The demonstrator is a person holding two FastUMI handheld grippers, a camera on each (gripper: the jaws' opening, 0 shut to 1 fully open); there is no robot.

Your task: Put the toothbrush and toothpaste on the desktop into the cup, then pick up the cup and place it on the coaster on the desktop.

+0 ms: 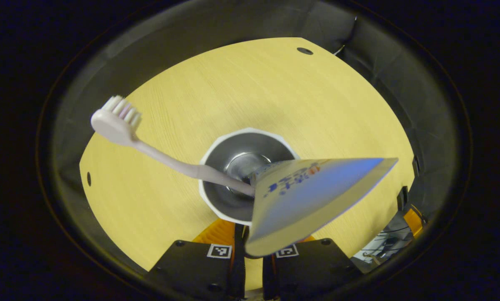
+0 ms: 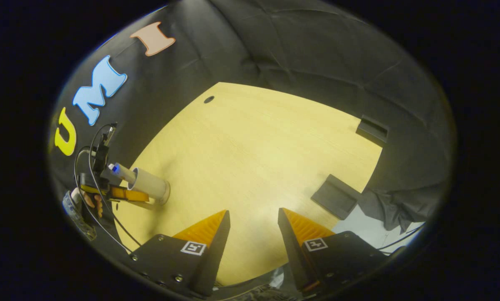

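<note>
We begin at the left tongs [image 1: 250,255], seen in the left gripper view. Their two fingers are closed nearly together on the near wall of the white, faceted plastic cup [image 1: 216,146], one finger inside the rim and one outside as far as we can judge, because the flat crimped end of the toothpaste tube covers the contact point. We read this as a clenched grasp on the cup.

The pale pink toothbrush [image 1: 158,156] stands handle-down in the cup and leans out over the rim, bristles uppermost. The white and blue toothpaste tube [image 1: 312,192] also sits in the cup, its crimped tail toward the camera. Loading therefore appears complete, and the step in hand is carrying the cup.

In the right gripper view the right tongs [image 2: 254,225] are released, jaws apart, holding nothing above the light wooden worktop [image 2: 250,150]. The dark square coaster [image 2: 335,196] lies on the worktop just ahead of them and to the right, near the edge. The cup stands well apart from it, across the worktop.

To do this step well, we advise:
- Keep the cup upright; both items lean and could tip it.
- Lift straight, then travel level.
- Centre the base over the coaster before lowering.
- Release only once the cup stands flat.
</note>
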